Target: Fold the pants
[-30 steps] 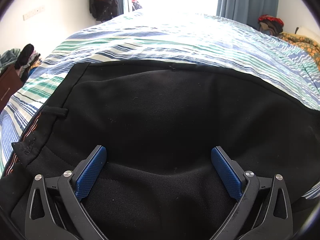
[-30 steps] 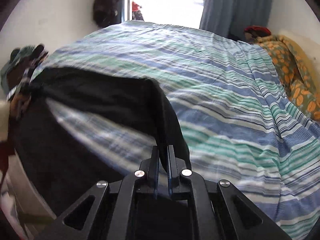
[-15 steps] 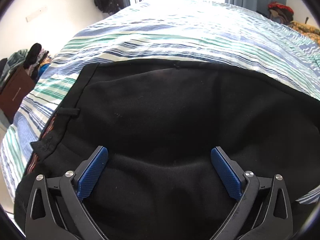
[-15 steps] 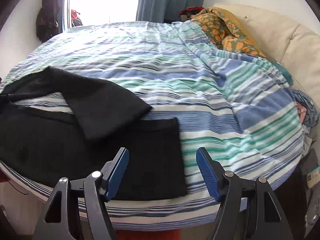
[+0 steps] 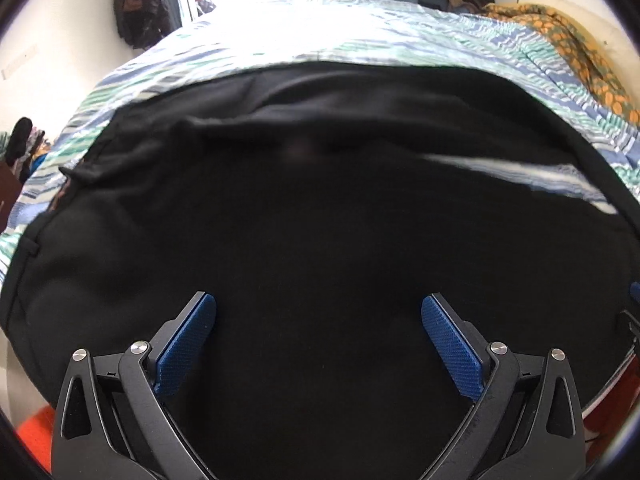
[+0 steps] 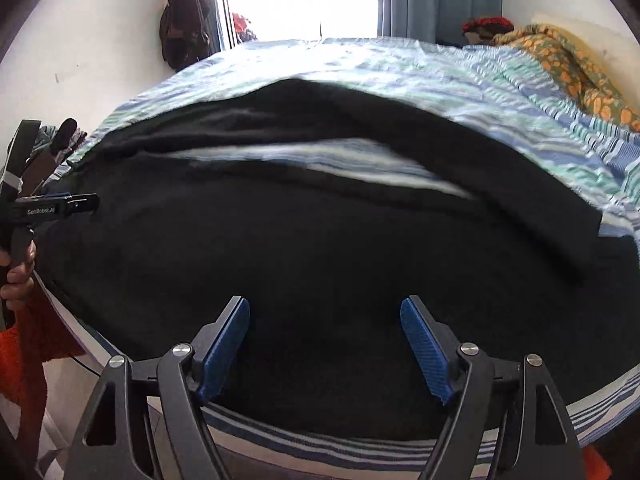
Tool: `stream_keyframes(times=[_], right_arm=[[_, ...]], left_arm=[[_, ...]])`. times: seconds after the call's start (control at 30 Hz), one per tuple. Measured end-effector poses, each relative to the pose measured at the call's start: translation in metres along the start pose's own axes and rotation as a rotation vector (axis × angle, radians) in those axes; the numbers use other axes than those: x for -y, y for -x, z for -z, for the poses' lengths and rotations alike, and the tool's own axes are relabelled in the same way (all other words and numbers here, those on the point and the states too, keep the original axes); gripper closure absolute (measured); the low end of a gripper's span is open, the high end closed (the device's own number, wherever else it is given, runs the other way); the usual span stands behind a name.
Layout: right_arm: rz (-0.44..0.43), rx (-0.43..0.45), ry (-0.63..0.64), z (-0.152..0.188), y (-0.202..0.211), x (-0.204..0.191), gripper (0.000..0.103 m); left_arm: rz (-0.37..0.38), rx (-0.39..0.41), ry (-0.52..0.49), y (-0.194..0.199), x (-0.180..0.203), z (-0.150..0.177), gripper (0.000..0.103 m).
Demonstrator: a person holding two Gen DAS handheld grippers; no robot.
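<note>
Sunlit striped bed (image 6: 500, 92) is carrying black fleece pants (image 6: 320, 248); right claw (image 6: 325, 344), jaws just opening, and left claw (image 5: 319, 344) are hovering wide, empty, likely seeking the next fold's edge.

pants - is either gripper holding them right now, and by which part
Neither. The left gripper and right gripper both hang over the black pants with jaws wide apart, the right's having just opened; nothing is pinched between them.

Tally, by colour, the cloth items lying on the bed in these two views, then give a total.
Black pants: 1
Blue, green and white striped bedsheet: 1
Orange-and-yellow patterned blanket: 1
Total: 3
</note>
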State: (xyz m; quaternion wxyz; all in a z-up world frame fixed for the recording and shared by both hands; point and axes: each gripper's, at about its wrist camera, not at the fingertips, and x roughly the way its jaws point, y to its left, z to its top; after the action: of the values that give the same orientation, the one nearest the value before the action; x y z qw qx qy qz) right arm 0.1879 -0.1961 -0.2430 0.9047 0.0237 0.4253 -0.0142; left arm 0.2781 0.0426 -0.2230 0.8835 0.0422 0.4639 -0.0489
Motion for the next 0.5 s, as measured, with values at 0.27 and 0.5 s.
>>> stream_keyframes(times=[0.27,0.5], right_arm=[[0.0,0.001,0.045,0.004,-0.018,-0.008,0.0],[-0.007,0.011,0.045,0.007,-0.018,-0.007,0.0]], left_arm=[[0.032,0.018,0.003,-0.006,-0.001,0.005,0.001],[0.009,0.032,-0.013,-0.008,0.004,0.005,0.001]])
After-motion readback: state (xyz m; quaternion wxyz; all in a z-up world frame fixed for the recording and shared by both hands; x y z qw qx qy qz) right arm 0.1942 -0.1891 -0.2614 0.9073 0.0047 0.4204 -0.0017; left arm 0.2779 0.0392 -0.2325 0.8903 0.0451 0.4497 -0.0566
